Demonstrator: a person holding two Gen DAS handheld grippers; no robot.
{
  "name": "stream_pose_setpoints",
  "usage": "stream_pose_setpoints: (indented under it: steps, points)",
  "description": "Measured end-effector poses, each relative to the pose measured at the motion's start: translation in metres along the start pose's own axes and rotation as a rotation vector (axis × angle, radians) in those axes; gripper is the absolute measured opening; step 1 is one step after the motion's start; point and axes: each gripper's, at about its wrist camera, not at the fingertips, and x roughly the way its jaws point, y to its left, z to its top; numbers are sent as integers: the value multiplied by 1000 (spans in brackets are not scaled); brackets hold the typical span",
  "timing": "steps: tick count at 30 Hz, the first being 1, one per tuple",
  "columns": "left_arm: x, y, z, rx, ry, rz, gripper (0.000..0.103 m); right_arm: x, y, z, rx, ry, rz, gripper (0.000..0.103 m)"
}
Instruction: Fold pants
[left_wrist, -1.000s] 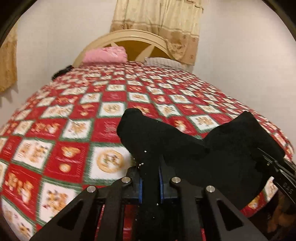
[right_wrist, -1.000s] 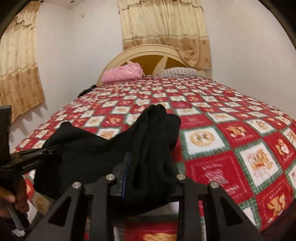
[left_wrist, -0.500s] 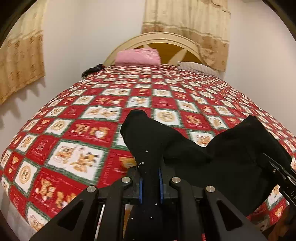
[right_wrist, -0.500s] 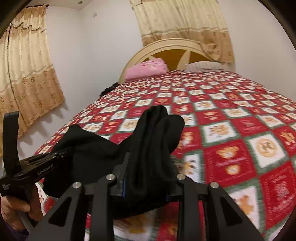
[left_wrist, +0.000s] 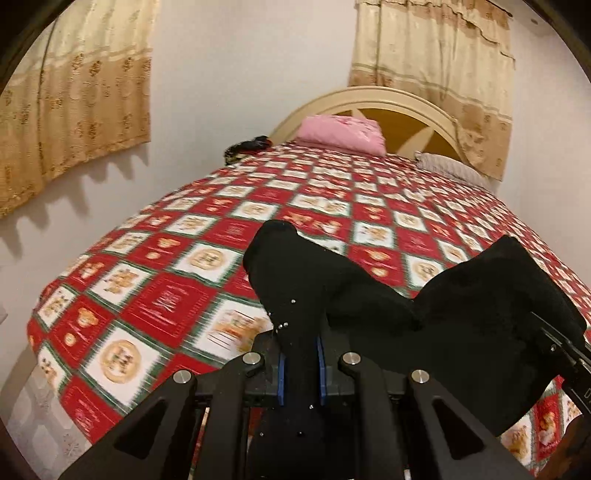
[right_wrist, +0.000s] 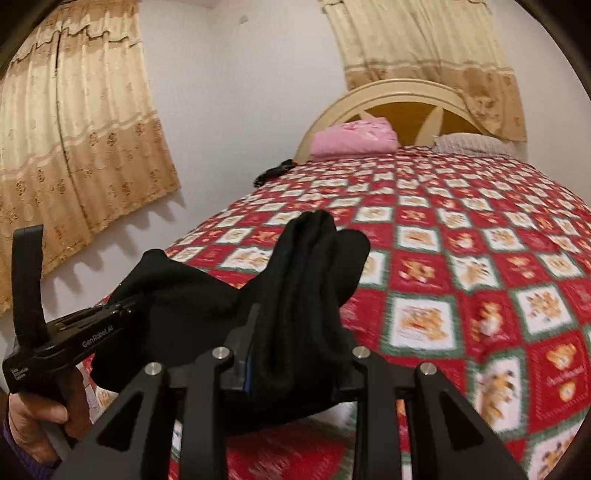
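Observation:
The black pants (left_wrist: 369, 306) hang stretched between my two grippers above the near end of the bed. My left gripper (left_wrist: 300, 365) is shut on one bunched end of the pants, with cloth standing up past the blue pads. My right gripper (right_wrist: 291, 354) is shut on the other bunched end of the pants (right_wrist: 306, 288). The right gripper shows at the right edge of the left wrist view (left_wrist: 561, 350). The left gripper (right_wrist: 66, 332) and the hand holding it show at the left of the right wrist view. The fingertips are hidden by cloth.
The bed carries a red, white and green checked cover (left_wrist: 221, 258) with bear pictures. A pink pillow (left_wrist: 341, 133), a striped pillow (left_wrist: 450, 168) and a dark item (left_wrist: 247, 146) lie by the cream headboard (left_wrist: 399, 99). Tan curtains (left_wrist: 74, 99) hang on the white walls.
Both grippers have risen and swung left with the pants still held between them. More of the left wall and curtain shows now. The grips are unchanged.

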Motion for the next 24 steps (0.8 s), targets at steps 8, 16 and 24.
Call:
stream_pose_setpoints:
  steps: [8,16,24]
  points:
    - [11,18,18,-15,-9,40,13,21,14,17,-11,-23,36,31]
    - [23,12,29,7,-17,48,13,29,14,28,-19,-36,24,31]
    - [33,4,40,10,-15,38,13,34,7,31,0,-37,16,31]
